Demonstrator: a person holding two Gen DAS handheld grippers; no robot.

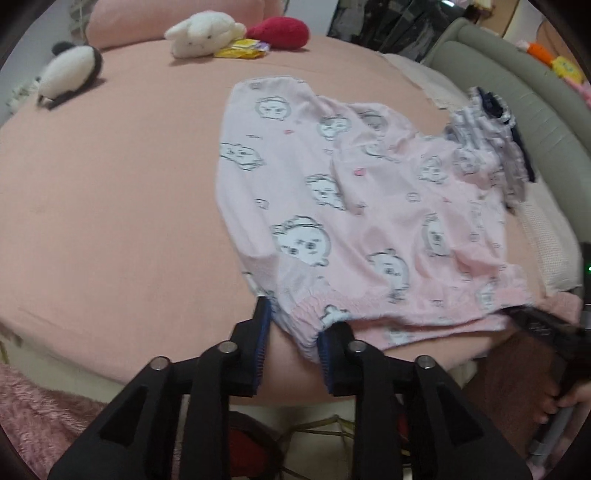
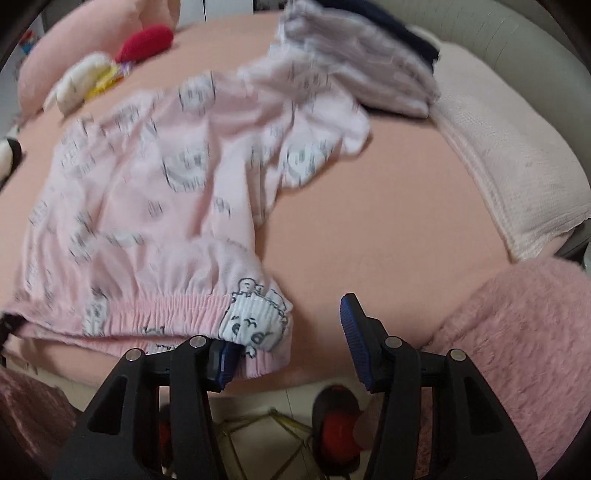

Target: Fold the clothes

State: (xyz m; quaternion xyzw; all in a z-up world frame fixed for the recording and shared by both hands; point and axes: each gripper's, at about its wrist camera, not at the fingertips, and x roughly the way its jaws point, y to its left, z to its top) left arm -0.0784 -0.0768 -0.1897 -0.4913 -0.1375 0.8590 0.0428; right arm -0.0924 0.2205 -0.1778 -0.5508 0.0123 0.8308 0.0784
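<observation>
One pink printed garment (image 1: pixel 354 206), two plush toys (image 1: pixel 203 33), two open tongs (image 1: pixel 293 334).

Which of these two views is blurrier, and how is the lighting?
Right wrist view: the pink printed pants are smeared by motion blur, their prints streaked; only the waistband near the right tongs is crisp. Left wrist view: mostly sharp, the left tongs clear. Both: soft even light, faint shadows, no glare, fisheye bending the bed.

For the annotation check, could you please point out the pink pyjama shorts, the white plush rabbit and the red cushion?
pink pyjama shorts (image 1: pixel 369 206): left wrist view, middle of fabric.
white plush rabbit (image 1: pixel 203 37): left wrist view, its face.
red cushion (image 1: pixel 282 31): left wrist view, its centre.
</observation>
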